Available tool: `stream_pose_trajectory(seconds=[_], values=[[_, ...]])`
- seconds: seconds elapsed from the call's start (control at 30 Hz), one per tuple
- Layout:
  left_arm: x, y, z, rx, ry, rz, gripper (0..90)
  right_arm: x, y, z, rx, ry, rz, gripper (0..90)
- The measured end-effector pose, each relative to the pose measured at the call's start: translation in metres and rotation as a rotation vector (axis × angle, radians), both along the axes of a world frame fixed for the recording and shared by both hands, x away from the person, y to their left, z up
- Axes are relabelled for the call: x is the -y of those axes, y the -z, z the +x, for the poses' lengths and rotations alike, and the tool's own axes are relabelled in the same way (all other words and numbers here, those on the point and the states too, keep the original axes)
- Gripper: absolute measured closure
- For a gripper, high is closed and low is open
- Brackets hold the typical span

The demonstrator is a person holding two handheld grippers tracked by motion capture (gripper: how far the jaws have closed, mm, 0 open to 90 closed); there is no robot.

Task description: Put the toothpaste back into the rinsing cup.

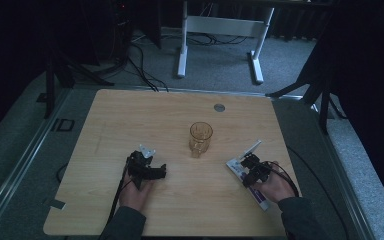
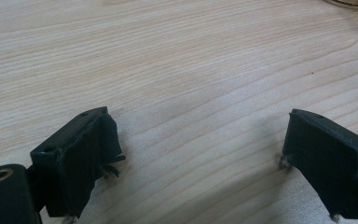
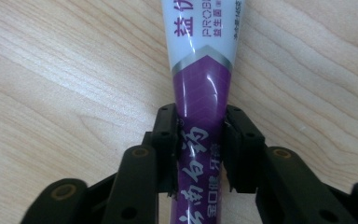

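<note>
At the table's (image 1: 130, 110) near right edge, our right gripper (image 3: 199, 140) clamped on the flat-lying purple-and-white toothpaste tube (image 3: 200, 70), our left gripper (image 2: 200, 154) spread wide over bare wood, amber glass cup (image 1: 200, 138) between them.

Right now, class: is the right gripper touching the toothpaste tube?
Touching. In the right gripper view, the right gripper has both black pads pressed against the purple sides of the toothpaste tube, with no gap on either side.

Item count on the one wooden table (image 1: 130, 115) — two handheld grippers, left gripper (image 1: 145, 167) and right gripper (image 1: 250, 167), one purple-and-white tube (image 3: 200, 93), one amber glass cup (image 1: 200, 138) — plus one round grommet (image 1: 219, 107).
</note>
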State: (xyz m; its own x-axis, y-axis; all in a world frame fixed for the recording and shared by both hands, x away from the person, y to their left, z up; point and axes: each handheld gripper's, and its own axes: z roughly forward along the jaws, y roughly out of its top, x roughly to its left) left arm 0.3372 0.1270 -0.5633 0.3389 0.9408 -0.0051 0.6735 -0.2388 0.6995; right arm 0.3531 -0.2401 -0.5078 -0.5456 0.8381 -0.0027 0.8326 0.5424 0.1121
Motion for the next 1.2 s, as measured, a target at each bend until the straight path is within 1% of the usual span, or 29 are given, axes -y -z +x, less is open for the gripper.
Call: stream_pose_trajectory(seconds=[0.1,0.13,0.2,0.23,0.27,0.3,0.37,0.4,0.43,0.47,0.53,0.57,0.6,0.63,0.7,0.8,0.93,0.97,1.2], values=[[0.0,0.0,0.0,0.0,0.0,0.0,7.8,0.003,-0.002,-0.002,0.004,0.007,0.021,71.5],[0.0,0.0,0.0,0.0,0.0,0.0,7.8,0.003,-0.002,-0.002,0.004,0.007,0.021,71.5],[0.0,0.0,0.0,0.0,0.0,0.0,7.8,0.008,-0.006,-0.004,0.02,0.022,0.061,72.0],[0.0,0.0,0.0,0.0,0.0,0.0,7.8,0.008,-0.006,-0.004,0.02,0.022,0.061,72.0],[0.0,0.0,0.0,0.0,0.0,-0.001,7.9,0.011,-0.012,-0.004,0.045,0.034,0.082,72.2],[0.0,0.0,0.0,0.0,0.0,-0.001,7.8,0.013,-0.015,-0.004,0.058,0.039,0.093,72.3],[0.0,0.0,0.0,0.0,-0.001,-0.001,7.8,0.015,-0.02,-0.005,0.087,0.05,0.11,72.4],[0.0,0.0,0.0,0.0,-0.001,-0.001,7.8,0.015,-0.02,-0.005,0.087,0.05,0.11,72.4],[0.0,0.0,0.0,0.0,-0.001,-0.001,7.8,0.018,-0.025,-0.004,0.111,0.057,0.126,72.5],[0.0,0.0,0.0,0.0,-0.001,0.0,7.8,0.019,-0.027,-0.004,0.125,0.063,0.133,72.6],[0.0,0.0,0.0,0.0,-0.001,0.0,7.8,0.019,-0.027,-0.004,0.125,0.063,0.133,72.6],[0.0,0.0,0.0,0.0,-0.001,0.0,7.8,0.02,-0.029,-0.004,0.137,0.068,0.142,72.6],[0.0,0.0,0.0,0.0,-0.001,-0.001,7.8,0.022,-0.033,-0.003,0.168,0.085,0.161,72.7],[0.0,0.0,0.0,0.0,-0.001,-0.001,7.8,0.023,-0.035,-0.003,0.181,0.09,0.17,72.7],[0.0,0.0,0.0,0.0,-0.001,-0.001,7.8,0.025,-0.037,-0.002,0.193,0.093,0.183,72.7],[0.0,0.0,0.0,0.0,-0.001,0.0,7.8,0.025,-0.038,-0.001,0.222,0.094,0.191,72.7],[0.0,0.0,0.0,0.001,-0.001,0.0,7.8,0.027,-0.04,0.0,0.252,0.102,0.221,72.7],[0.0,0.0,0.0,0.0,-0.001,0.0,7.8,0.027,-0.04,0.0,0.253,0.101,0.225,72.7],[0.0,0.0,0.0,0.001,0.0,0.0,7.8,0.028,-0.043,0.0,0.306,0.11,0.249,72.7]])
